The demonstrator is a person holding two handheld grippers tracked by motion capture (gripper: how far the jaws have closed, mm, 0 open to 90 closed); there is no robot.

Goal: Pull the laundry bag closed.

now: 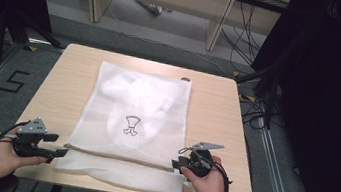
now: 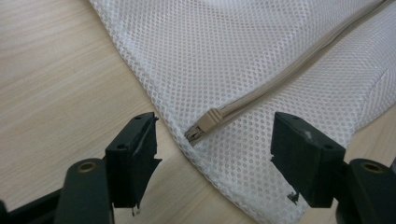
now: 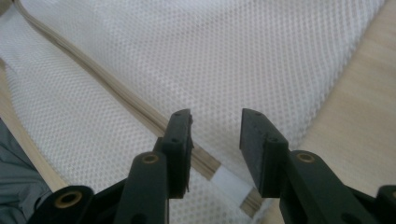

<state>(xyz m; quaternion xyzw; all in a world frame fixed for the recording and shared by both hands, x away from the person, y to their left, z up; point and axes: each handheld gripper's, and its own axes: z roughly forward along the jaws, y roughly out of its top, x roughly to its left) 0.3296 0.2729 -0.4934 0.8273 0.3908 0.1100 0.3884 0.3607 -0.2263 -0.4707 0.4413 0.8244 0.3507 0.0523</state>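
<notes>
A white mesh laundry bag lies flat on the middle of the wooden table, with a white garment inside it that bears a small dark drawing. The bag's near edge reaches almost to the table's near edge. A beige zipper runs along that near part of the bag.

In the left gripper view, the zipper's end sits on the mesh between the two black jaws and a little beyond their tips. The jaws of the left gripper stand spread wide; nothing is pinched and neither pad touches the mesh. The bag's corner lies under the right-hand jaw in that view.

In the right gripper view, the zipper runs diagonally and passes behind the left-hand jaw, with a white tab close by the tips. The jaws of the right gripper are parted, with only mesh seen in the gap; no grip is visible.

In the high view, the left hand holds its gripper at the bag's near left corner, pointing inward. The right hand holds its gripper at the near right corner, pointing inward likewise.
</notes>
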